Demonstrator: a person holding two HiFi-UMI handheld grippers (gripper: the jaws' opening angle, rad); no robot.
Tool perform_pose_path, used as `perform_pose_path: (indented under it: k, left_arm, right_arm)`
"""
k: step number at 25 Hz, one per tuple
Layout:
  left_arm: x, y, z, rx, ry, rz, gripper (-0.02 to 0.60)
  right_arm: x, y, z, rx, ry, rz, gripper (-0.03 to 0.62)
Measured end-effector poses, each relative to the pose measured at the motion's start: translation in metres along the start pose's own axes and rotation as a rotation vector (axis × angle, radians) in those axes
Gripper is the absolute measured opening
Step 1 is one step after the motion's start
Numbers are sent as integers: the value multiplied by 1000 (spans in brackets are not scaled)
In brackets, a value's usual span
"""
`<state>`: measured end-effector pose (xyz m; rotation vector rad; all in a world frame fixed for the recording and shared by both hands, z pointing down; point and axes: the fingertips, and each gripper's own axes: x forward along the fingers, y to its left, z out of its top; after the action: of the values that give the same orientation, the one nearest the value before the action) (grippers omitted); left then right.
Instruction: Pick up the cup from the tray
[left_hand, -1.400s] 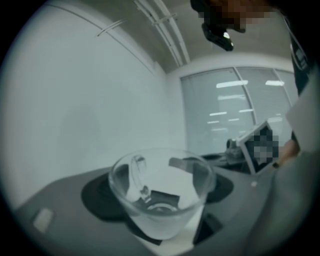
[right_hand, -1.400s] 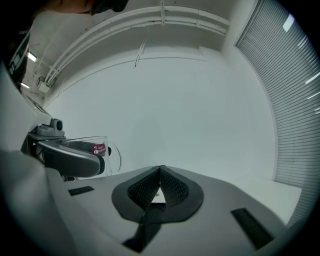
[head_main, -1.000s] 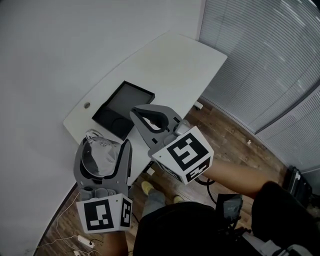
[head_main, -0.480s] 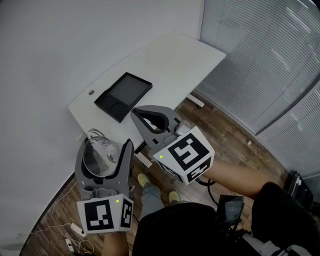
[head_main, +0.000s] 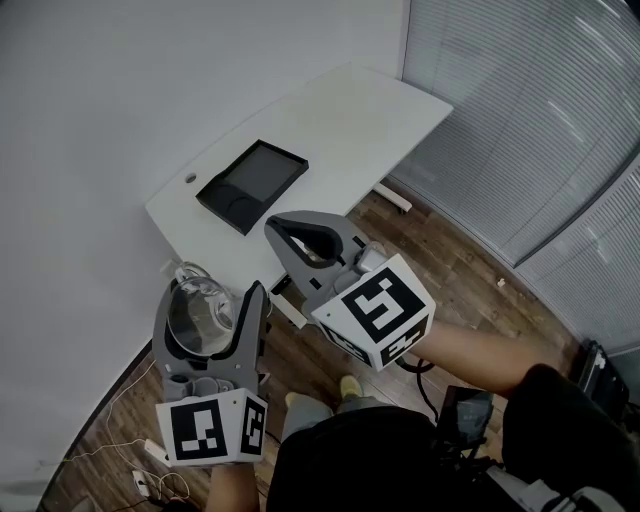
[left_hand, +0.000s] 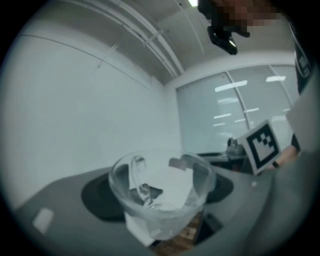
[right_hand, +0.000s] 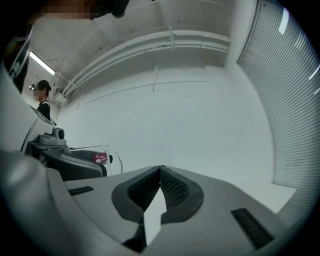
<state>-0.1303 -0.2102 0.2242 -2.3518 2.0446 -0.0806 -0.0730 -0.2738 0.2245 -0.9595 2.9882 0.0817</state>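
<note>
The left gripper clamps the clear cup by its sides, upright so nothing tips, well apart from the tray on the table, while the right gripper hangs nearer the tray, pinched together and empty.

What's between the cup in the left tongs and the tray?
Head view: only bare white table lies between the cup, gripped in the left tongs, and the black tray; nothing else sits on that stretch.
</note>
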Motion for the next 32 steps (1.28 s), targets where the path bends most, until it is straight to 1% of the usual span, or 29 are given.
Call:
perform_pose_path:
  k: [6,11,15,17,24,30,32]
  left_arm:
    - [-8,15,6,-9,-5,-30,414]
    - [-7,20,11,-15,-1,-52,414]
    - [-27,43,16,-25,-18,-62,414]
    - [-30,48,16,-28,-22,-67,414]
    - [-30,48,13,-24,-14,-88,414]
    - [-17,36,12,-20,-8,-100,414]
    - [-17,36,13,-19,-13,-102,414]
  right_arm:
    - [5,10,9,5,-2,-28,11]
    - [6,5,10,10,7,-52,11]
    - [17,31,16,-4,8,-58,11]
    - [22,37,18,-11,9,-58,11]
    - [26,43,21,-12,0,-71,11]
    - [22,27,17,-3,2,-78,11]
    - [21,28,17,-6,4,-79,11]
